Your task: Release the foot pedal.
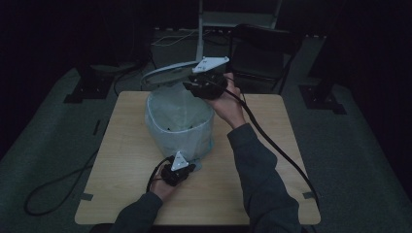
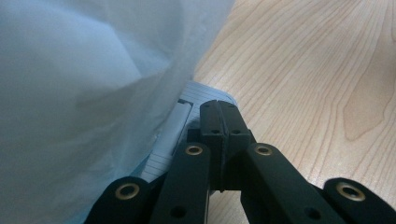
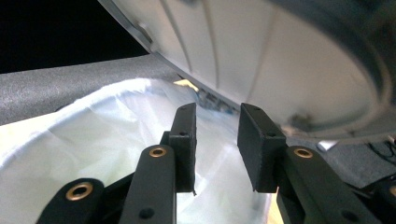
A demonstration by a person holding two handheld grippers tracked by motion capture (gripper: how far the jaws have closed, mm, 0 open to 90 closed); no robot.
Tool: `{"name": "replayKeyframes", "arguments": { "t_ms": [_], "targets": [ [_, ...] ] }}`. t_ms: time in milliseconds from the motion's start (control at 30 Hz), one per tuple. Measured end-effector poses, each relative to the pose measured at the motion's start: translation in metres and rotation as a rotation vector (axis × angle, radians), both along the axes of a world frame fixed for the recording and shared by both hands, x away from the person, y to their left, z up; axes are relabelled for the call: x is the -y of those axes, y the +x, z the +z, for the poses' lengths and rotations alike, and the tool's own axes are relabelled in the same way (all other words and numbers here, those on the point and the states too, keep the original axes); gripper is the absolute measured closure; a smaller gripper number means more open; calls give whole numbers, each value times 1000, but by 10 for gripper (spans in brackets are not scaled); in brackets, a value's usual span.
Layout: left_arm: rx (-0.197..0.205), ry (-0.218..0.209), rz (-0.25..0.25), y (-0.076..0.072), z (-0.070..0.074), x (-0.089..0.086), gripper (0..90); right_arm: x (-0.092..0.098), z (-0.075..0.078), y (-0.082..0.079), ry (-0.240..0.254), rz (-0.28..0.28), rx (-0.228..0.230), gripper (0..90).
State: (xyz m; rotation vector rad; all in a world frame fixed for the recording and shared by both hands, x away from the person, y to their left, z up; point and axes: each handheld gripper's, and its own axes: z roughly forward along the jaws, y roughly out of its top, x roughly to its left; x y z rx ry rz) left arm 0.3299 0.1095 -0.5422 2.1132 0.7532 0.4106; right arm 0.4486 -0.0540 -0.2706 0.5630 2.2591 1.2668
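Note:
A small bin lined with a pale plastic bag (image 1: 180,126) stands mid-table, its round lid (image 1: 165,73) tipped up behind it. My left gripper (image 1: 190,164) lies low at the bin's front foot, jaws shut. In the left gripper view its tips (image 2: 218,122) rest on a light ribbed pedal (image 2: 175,135) under the bag (image 2: 70,93). My right gripper (image 1: 187,86) hovers at the bin's far rim. In the right gripper view its jaws (image 3: 217,140) stand open with nothing between them, over the bag's mouth (image 3: 93,135) and below the lid's underside (image 3: 289,56).
The wooden table (image 1: 126,194) has bare room on both sides of the bin. A dark chair (image 1: 262,48) and a pole stand behind the table. Cables (image 1: 58,182) lie on the grey floor at the left; the right gripper's cable (image 1: 272,145) crosses the table.

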Motion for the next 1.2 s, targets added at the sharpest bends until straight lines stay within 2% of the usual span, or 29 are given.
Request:
{"name": "replayKeyframes", "arguments": {
  "t_ms": [133,567,700,967,1200],
  "targets": [
    [0,0,0,0,0,0,900,9,-4,1,21,-11,-12,663],
    [0,2,0,0,0,0,900,33,-15,-5,44,-49,7,627],
    [0,1,0,0,0,0,900,43,-22,-4,69,-75,4,619],
    [-3,0,0,0,0,0,900,57,-37,-5,59,-117,3,590],
    [-2,-1,0,0,0,0,900,71,-55,-1,71,-152,-32,581]
  ]
}}
